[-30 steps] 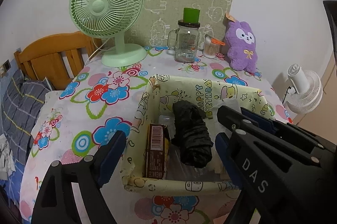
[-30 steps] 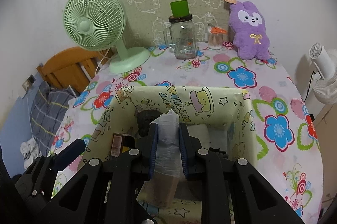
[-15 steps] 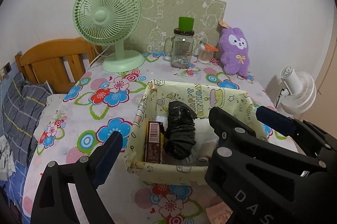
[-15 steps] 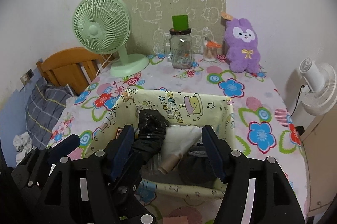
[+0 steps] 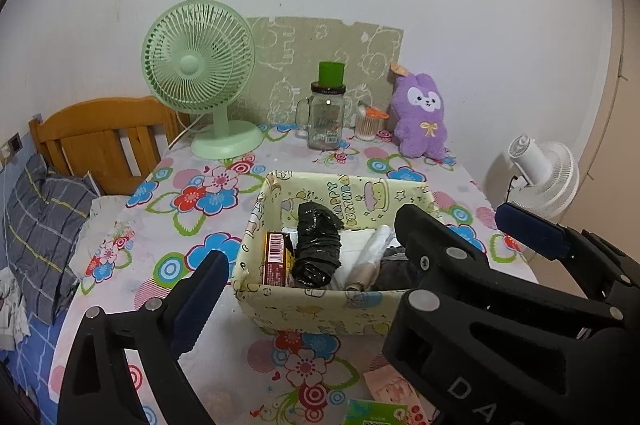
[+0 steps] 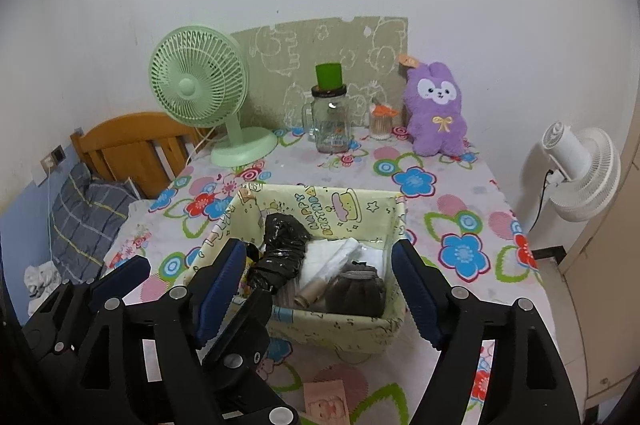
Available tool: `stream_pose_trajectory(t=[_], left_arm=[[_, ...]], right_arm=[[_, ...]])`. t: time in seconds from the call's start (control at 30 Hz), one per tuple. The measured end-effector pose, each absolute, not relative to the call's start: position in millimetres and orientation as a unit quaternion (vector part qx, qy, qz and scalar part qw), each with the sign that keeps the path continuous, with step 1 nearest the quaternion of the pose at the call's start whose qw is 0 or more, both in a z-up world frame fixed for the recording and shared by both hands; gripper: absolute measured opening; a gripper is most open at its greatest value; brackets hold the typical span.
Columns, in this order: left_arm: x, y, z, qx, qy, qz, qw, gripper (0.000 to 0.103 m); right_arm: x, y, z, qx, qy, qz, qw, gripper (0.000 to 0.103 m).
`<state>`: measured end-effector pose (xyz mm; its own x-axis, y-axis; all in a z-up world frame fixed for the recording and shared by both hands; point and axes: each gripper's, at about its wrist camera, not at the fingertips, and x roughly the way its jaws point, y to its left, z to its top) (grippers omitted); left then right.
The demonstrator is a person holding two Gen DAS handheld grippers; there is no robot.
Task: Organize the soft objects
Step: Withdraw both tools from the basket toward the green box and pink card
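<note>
A yellow cartoon-print basket (image 5: 320, 309) (image 6: 332, 329) stands on the flowered table. It holds a black bag roll (image 5: 316, 245) (image 6: 280, 253), a red box (image 5: 276, 259), a white plastic roll (image 6: 326, 261) and a grey pouch (image 6: 356, 289). My left gripper (image 5: 304, 277) is open and empty, in front of the basket. My right gripper (image 6: 318, 289) is open and empty, above the basket's near side; it also shows at the right of the left wrist view. A purple plush rabbit (image 5: 420, 121) (image 6: 438, 109) sits at the back.
A green fan (image 5: 200, 65), a glass jar with a green lid (image 5: 326, 121) and a small cotton-swab jar (image 5: 370, 123) stand at the back. A pink packet (image 6: 324, 399) and a green packet (image 5: 376, 413) lie at the front edge. A white fan (image 6: 580, 169) stands right of the table.
My right gripper opened and left the white plastic roll in the basket. Both grippers pulled back and up from the basket.
</note>
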<state>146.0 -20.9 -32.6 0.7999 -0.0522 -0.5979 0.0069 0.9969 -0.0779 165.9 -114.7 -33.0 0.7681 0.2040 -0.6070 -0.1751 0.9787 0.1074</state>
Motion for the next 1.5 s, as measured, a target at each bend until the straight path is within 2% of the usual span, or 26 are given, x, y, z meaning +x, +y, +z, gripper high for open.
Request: stream_pose_trajectory(t=[0.37, 0.6, 1.5], left_arm=[[118.3, -32.0, -19.1, -0.03, 0.292, -0.027, 0.956, 0.102], [103.1, -38.9, -18.3, -0.025, 0.281, -0.035, 0.959, 0.103], [67.3, -67.1, -61.4, -0.007, 0.274, -0.054, 0.96, 0.103]], right_arm=[[131.6, -128.0, -14.4, 0.027, 0.296, 0.084, 0.951, 0.088], [114.5, -136.3, -11.7, 0.031, 0.284, 0.077, 0.955, 0.091], [69.7, -163.0, -56.7, 0.035, 0.275, 0.06, 0.959, 0.096]])
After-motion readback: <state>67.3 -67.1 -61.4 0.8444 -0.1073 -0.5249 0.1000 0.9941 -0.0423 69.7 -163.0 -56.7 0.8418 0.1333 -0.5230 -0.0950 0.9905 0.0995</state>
